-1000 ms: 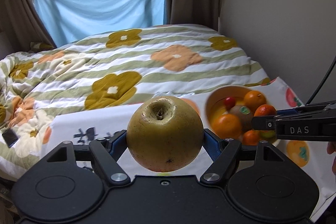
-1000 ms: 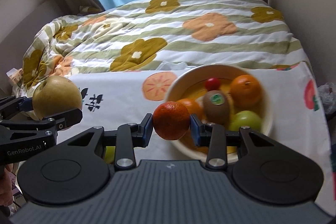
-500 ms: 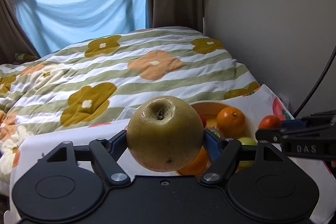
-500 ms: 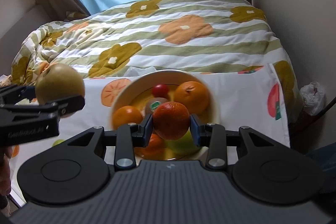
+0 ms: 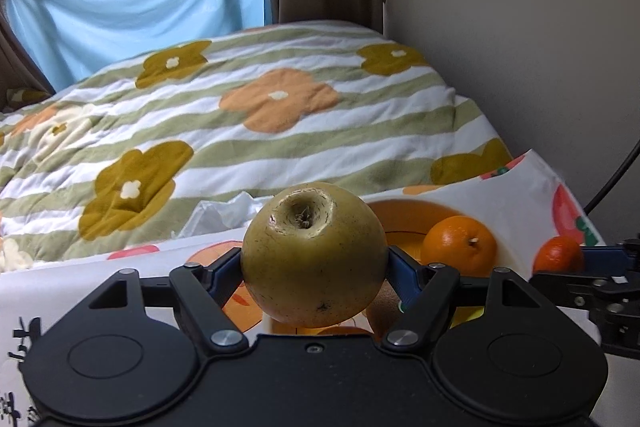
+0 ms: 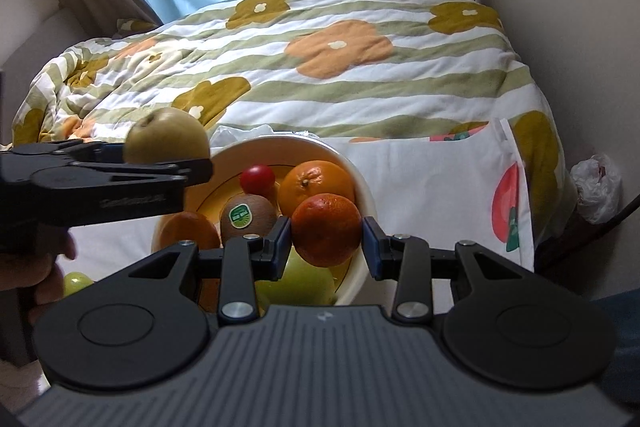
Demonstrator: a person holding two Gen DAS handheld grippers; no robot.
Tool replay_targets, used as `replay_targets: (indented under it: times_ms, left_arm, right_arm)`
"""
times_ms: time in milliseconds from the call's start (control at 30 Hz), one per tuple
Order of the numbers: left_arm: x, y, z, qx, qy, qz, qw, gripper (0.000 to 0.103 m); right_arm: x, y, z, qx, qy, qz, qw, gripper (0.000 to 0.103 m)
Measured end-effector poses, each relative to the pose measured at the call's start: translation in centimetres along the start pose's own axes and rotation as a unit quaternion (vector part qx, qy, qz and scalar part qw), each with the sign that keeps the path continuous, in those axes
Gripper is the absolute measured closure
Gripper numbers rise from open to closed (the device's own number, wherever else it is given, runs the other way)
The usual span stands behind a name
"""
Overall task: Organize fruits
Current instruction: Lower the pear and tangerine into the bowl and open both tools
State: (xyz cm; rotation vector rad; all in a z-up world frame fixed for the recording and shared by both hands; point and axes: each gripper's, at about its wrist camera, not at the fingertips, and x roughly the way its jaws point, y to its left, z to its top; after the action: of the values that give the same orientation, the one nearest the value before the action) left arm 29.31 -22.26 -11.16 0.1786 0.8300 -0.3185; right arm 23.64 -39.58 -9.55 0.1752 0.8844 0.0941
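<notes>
Both loads could collide over the crowded bowl (image 6: 362, 187): the left gripper (image 5: 314, 267) clamps a yellow-green pear (image 5: 314, 255) at its left rim, and the right gripper (image 6: 326, 235) pinches a mandarin (image 6: 326, 229) above its near right. Released there, either could roll off the piled fruit onto the table. Compared with a second ago, both sit closer over the bowl.

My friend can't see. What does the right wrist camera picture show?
The right gripper squeezes a dark orange mandarin just above a cream bowl holding an orange, a kiwi and a small red fruit. At left, the left gripper holds a yellow-green pear.
</notes>
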Motion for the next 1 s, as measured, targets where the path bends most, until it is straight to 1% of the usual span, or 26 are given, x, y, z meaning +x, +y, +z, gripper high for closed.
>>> replay_targets:
  times_ms: [167,300,333,367,433,467,533,633,767,800,867,1000]
  left_arm:
    - [1.6,-0.2,-0.1,-0.002,0.016,-0.006,0.9999,0.024]
    - [1.9,-0.4,-0.2,-0.001,0.028,-0.006,0.9996,0.023]
    - [1.8,-0.4,-0.3,0.001,0.025,-0.006,0.9997,0.023]
    - [1.4,-0.5,-0.3,0.005,0.016,-0.005,0.9998,0.021]
    - [0.2,-0.7,0.0,0.015,-0.007,0.002,0.9999,0.007]
    - [-0.4,-0.8,0.1,0.018,-0.017,0.006,0.9997,0.006]
    - [-1.4,-0.5,0.3,0.018,-0.026,0.007,0.9995,0.006]
    - [-2.4,0.0,0.2,0.015,-0.027,0.012,0.9994,0.006]
    - [-3.7,0.8,-0.5,0.005,-0.027,0.025,0.9993,0.004]
    - [-4.0,1.0,-0.7,0.003,-0.027,0.032,0.9991,0.002]
    - [-4.5,1.2,-1.1,0.004,-0.026,0.044,0.9987,0.001]
    - [-5.3,2.0,-2.1,-0.004,-0.017,0.049,0.9986,0.001]
  right_arm:
    - [0.7,-0.5,0.0,0.005,0.003,0.002,1.000,0.051]
    - [0.9,-0.7,0.0,0.008,0.005,0.003,1.000,0.051]
    - [0.9,-0.8,0.0,0.008,0.005,0.004,1.000,0.051]
    - [0.9,-0.8,0.0,0.008,0.005,0.003,1.000,0.051]
    - [1.0,-0.9,0.0,0.009,0.005,0.003,1.000,0.051]
    - [0.9,-0.9,0.0,0.010,0.006,0.003,1.000,0.051]
    - [1.0,-1.1,-0.1,0.011,0.006,0.003,1.000,0.051]
    - [1.0,-1.1,-0.1,0.010,0.006,0.004,1.000,0.051]
    - [1.0,-0.6,0.1,0.001,0.005,0.009,1.000,0.051]
    - [1.0,-0.4,0.2,-0.001,0.004,0.011,1.000,0.051]
    - [1.1,0.1,0.4,-0.005,0.003,0.016,1.000,0.051]
    - [1.5,1.2,0.7,-0.014,0.003,0.027,1.000,0.051]
